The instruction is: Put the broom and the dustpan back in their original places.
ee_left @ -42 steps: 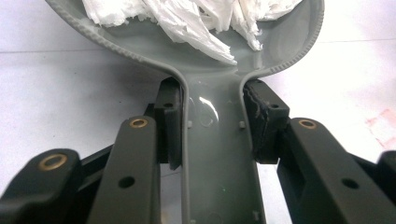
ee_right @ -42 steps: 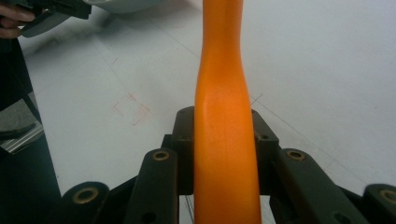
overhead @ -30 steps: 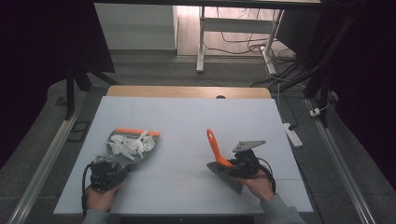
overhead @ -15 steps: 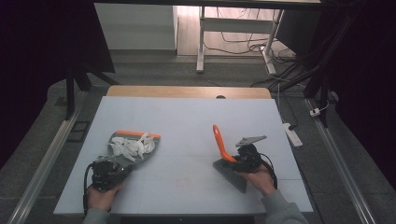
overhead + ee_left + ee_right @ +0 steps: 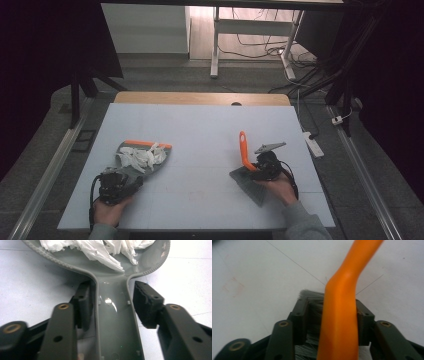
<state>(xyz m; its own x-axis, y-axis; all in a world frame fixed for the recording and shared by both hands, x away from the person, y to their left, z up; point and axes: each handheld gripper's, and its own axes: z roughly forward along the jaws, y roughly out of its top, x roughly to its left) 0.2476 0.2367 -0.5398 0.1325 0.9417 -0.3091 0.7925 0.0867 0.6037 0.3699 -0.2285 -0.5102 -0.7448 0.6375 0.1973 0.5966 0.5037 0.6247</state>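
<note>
- While the left gripper [image 5: 110,302] lies low on the table [image 5: 210,130], its jaws straddle the grey handle of the dustpan [image 5: 112,322]; one pad touches, the other stands just off it.
- White paper scraps [image 5: 100,250] sit heaped in the pan just ahead of those jaws.
- Over on the right, the right gripper [image 5: 332,315] is clamped on the brush [image 5: 342,315], whose orange handle rises between the jaws and grey bristles [image 5: 312,293] poke out ahead.

jaws: black, brass-ringed screws | cables: black | plate: grey, three-cornered | sleeves: grey
</note>
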